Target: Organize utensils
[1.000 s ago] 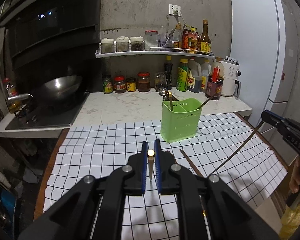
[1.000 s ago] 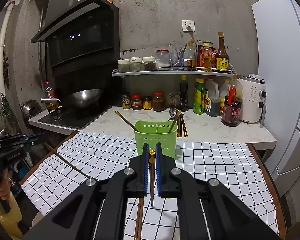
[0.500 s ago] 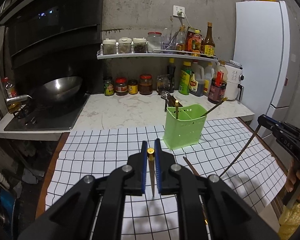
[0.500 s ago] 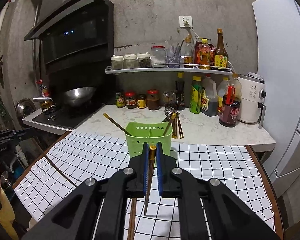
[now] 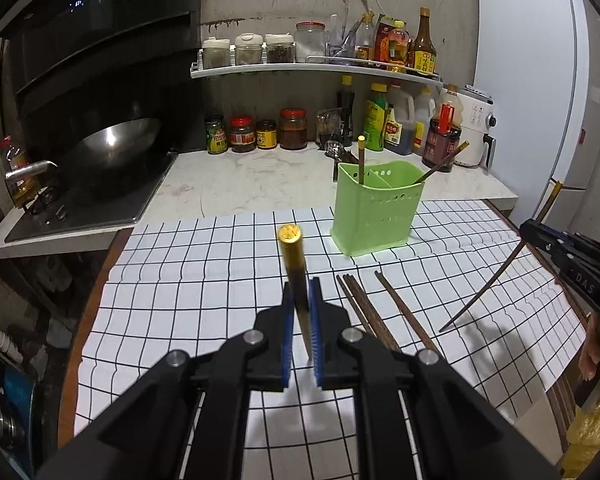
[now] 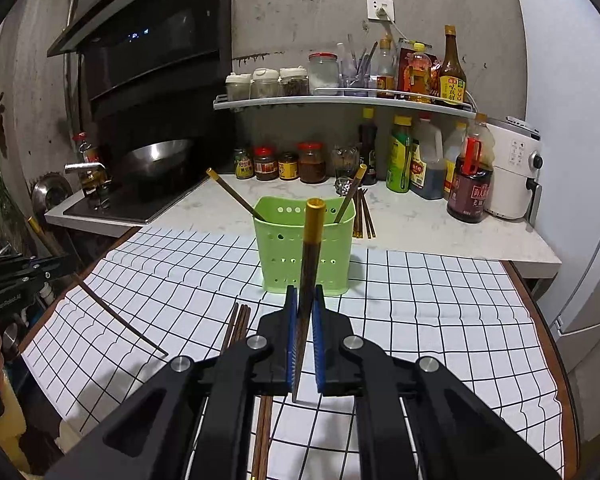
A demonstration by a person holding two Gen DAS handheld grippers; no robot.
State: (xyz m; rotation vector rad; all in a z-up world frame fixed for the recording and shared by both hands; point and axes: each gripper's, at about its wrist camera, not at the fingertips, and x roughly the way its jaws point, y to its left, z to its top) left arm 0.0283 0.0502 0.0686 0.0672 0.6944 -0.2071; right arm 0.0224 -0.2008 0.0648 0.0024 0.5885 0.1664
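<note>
Lowered and drawn back from the green holder (image 5: 377, 208) since a second ago, both grippers, each chopstick now showing more of its gold-capped end above the pads. Left gripper (image 5: 301, 320) pinched tight on one chopstick (image 5: 294, 258), held near upright with the gold cap up and the thin tip down, presumably so it can drop point-first into a compartment. Right gripper (image 6: 305, 320) clamped the same way on a second chopstick (image 6: 310, 248), directly in front of the holder. Already standing in the holder: two chopsticks, one in each compartment, leaning outward against the rim. Just in front of the holder, flat on the checked cloth (image 5: 188, 280) covering the worktop: three more loose chopsticks (image 5: 370, 312), waiting. Behind the holder, on the marble ledge, a further bundle of sticks and a ladle. Judged stage: mid-task, carrying a pair toward the holder; next, tips aligned over an opening before release, else a stick may glance off the rim.
</note>
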